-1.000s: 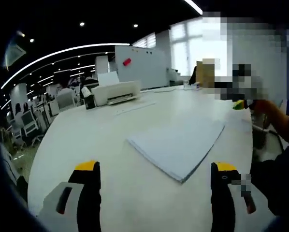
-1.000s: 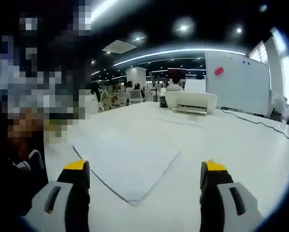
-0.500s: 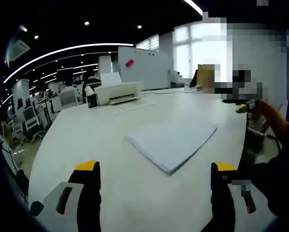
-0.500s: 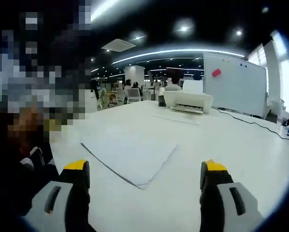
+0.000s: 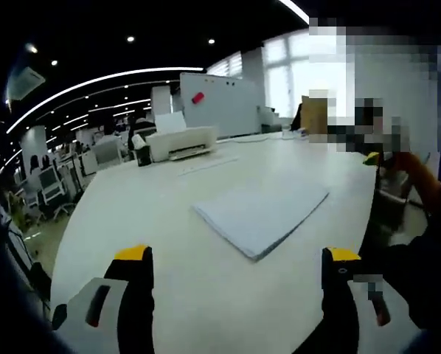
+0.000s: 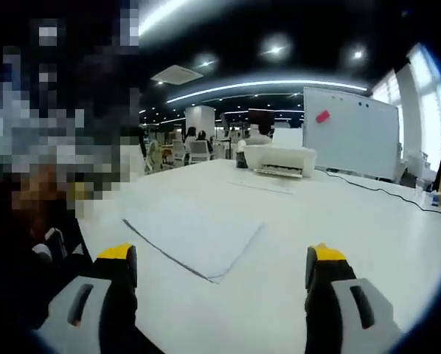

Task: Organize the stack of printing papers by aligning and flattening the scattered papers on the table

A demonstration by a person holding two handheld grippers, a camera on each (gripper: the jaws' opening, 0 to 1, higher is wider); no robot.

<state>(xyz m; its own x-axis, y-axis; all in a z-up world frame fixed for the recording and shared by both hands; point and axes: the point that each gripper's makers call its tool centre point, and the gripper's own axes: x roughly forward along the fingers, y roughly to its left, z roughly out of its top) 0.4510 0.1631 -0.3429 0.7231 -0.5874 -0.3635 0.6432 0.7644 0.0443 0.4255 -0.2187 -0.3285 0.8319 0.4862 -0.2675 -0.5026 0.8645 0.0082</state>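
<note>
- In the left gripper view, the left gripper point(image 5: 235, 273) sits nearest, at six o'clock, its two yellow-tipped jaws wide apart with nothing between them; it hangs above the table point(image 5: 132, 214) rather than touching it, which suits a tool not committed to a grasp.
- In the right gripper view, the right gripper point(image 6: 219, 269) is likewise at six o'clock, jaws spread and empty, held clear of the tabletop.
- Just beyond the left jaws, toward twelve o'clock, lies the stack of paper point(image 5: 261, 214), flat on the table, one corner pointing back at the camera. Its edges look close to flush, so I judge the aligning largely done; only slight fanning may remain along the near edge, too fine to tell.
- From the right side the same stack point(image 6: 195, 232) sits at about eleven o'clock from the jaws, near but apart from them. Each tool faces it from an opposite side, a sensible stance for squeezing edges inward.
- A single sheet point(image 5: 206, 164) rests further out at eleven o'clock, well apart from the stack, near the printer point(image 5: 180, 141).
- Behind the printer, at twelve o'clock, stands a whiteboard point(image 5: 217, 103) carrying a red eraser point(image 5: 198, 96).
- Office chairs point(image 5: 43, 192) crowd the far nine o'clock side.
</note>
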